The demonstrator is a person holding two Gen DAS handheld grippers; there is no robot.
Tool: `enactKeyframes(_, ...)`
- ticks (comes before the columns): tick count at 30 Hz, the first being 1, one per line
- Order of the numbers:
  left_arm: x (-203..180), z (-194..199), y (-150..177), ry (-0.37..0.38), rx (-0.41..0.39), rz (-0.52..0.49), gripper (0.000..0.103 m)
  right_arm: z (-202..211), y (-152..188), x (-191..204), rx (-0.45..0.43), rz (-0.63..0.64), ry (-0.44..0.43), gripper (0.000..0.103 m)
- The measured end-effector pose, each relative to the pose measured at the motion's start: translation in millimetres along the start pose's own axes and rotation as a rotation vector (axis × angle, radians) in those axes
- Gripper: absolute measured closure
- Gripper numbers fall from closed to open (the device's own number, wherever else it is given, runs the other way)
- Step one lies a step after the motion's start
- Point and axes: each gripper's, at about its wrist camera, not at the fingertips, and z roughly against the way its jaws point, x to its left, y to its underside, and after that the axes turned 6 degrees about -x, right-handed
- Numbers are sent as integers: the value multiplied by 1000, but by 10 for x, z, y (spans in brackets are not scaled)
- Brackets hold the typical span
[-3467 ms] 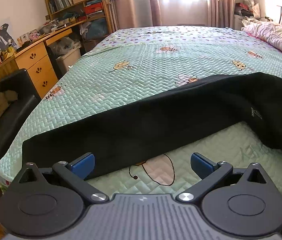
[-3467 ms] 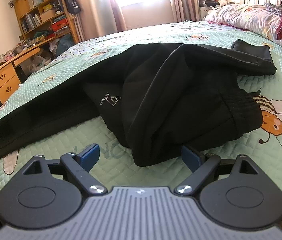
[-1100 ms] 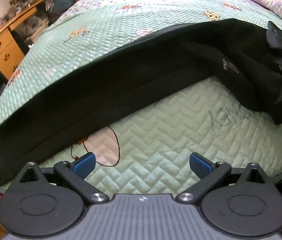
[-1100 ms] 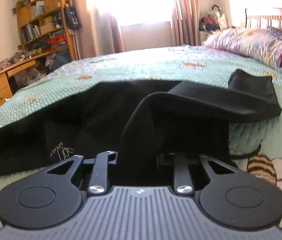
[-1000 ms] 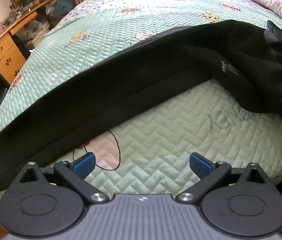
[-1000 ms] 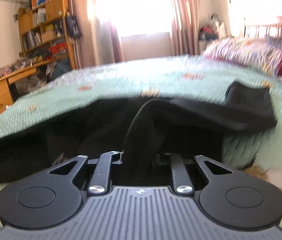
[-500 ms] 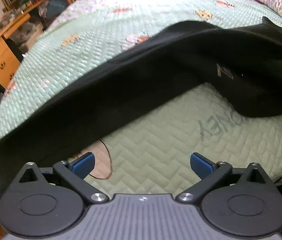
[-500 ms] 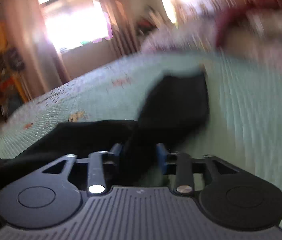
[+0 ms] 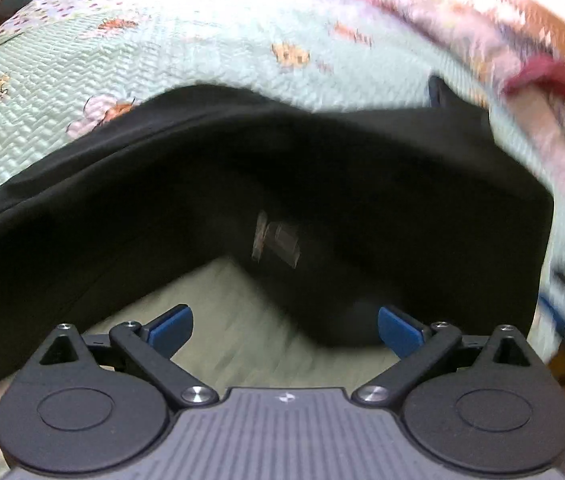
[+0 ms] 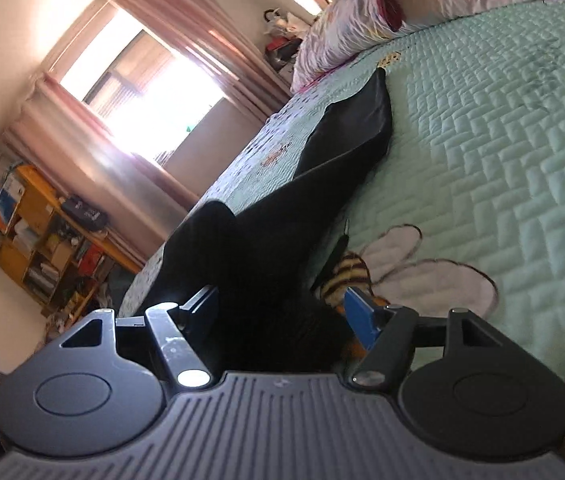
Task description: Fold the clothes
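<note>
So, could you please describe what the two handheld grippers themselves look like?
Both look alike. The left gripper and right gripper each have a grey ribbed body, two round black discs, black linkage arms with silver pivot screws, and blue finger pads. A small pale logo marks the body. No cables or sleeves show.

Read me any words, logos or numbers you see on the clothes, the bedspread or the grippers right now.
Pale logo print on the black trousers: too blurred to read.
Faint dark lettering on the green quilted bedspread: too smeared to read.
Small emblem on the left gripper body: a mark, no text.
</note>
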Motion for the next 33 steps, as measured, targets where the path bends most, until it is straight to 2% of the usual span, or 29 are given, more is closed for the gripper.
enactKeyframes(5, -74, -108, -171, 12, -80, -19, 4, 335, 210, -157, 4, -17, 20, 32)
enactKeyframes(7, -65, -122, -260, 57, -92, 12, 4, 396, 250, -239, 2, -30, 37, 32)
enactKeyframes(12, 80, -365, -496, 224, -31, 313, 1, 465, 269, -360, -13, -28, 69, 32)
enactKeyframes(17, 14, -779, -668, 217, 24, 388, 2, 483, 234, -340, -26, 7, 55, 29)
enactKeyframes(22, -63, -1028, -828, 213, 11, 426, 8, 551, 253, -455, -24, 7, 87, 27)
enactKeyframes(24, -134, -1097, -846, 191, -3, 427, 15, 590, 270, -524, -25, 0, 104, 27)
enactKeyframes(26, -216, -1166, -858, 141, -8, 400, 38, 623, 287, -569, -27, -3, 117, 27)
enactKeyframes(27, -261, -1186, -862, 104, -14, 364, 47, 637, 295, -584, -28, -3, 121, 27)
enactKeyframes(28, -290, -1166, -888, 68, -30, 311, 63, 650, 302, -596, -30, -3, 125, 27)
enactKeyframes(29, -326, -1143, -905, 35, -49, 255, 74, 660, 309, -596, -31, 2, 128, 27)
enactKeyframes(31, -456, -1033, -853, 0, -128, 132, 83, 675, 321, -589, -35, 16, 136, 27)
enactKeyframes(33, -520, -844, -818, 1, -205, 85, 85, 701, 338, -578, -34, 25, 142, 27)
